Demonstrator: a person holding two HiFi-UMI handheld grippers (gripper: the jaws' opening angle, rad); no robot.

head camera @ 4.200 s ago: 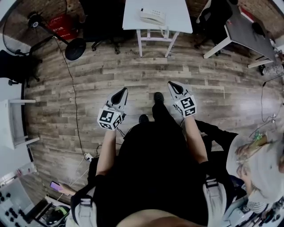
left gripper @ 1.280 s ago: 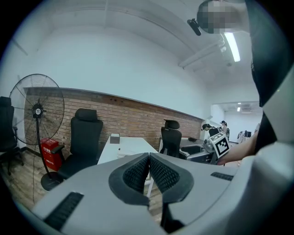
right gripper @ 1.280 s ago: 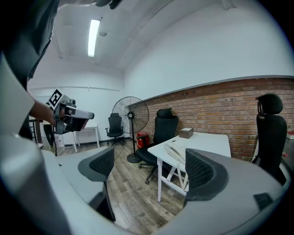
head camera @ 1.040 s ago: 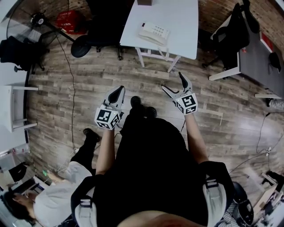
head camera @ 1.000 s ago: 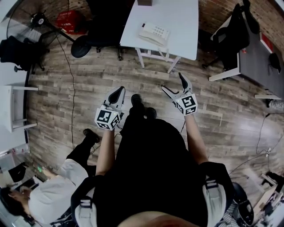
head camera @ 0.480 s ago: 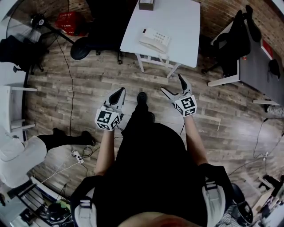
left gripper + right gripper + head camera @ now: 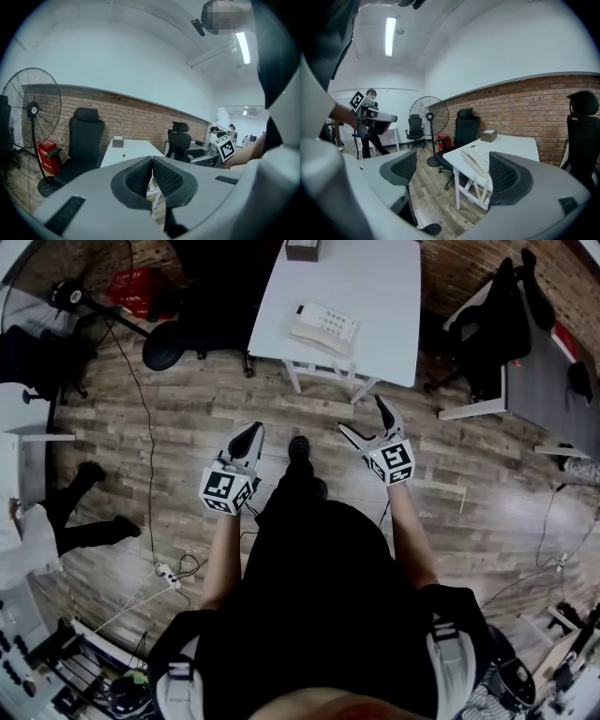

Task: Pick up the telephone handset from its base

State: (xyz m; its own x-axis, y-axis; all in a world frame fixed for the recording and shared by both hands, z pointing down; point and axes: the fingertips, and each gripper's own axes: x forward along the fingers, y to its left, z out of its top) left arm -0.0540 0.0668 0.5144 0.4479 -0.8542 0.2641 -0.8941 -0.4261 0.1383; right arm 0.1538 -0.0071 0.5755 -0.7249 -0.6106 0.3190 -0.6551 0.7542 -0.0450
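A white telephone [image 7: 323, 327] with its handset [image 7: 474, 161] resting on the base sits near the front edge of a white table [image 7: 375, 277], its coiled cord hanging over the edge. My right gripper [image 7: 367, 424] is open with nothing between its jaws, held over the wooden floor short of the table. My left gripper [image 7: 249, 436] is shut and empty, lower and to the left, also over the floor. In the left gripper view the pads [image 7: 141, 177] press together.
A small brown box [image 7: 302, 250] lies at the table's far end. Black office chairs [image 7: 211, 277] and a standing fan [image 7: 80, 298] are to the left, a second desk [image 7: 553, 352] with a chair to the right. A person's legs [image 7: 80, 512] show at the left.
I have stepped closer to the white table; the telephone is nearer. The right gripper went from shut to open. A bystander moved around at the lower left.
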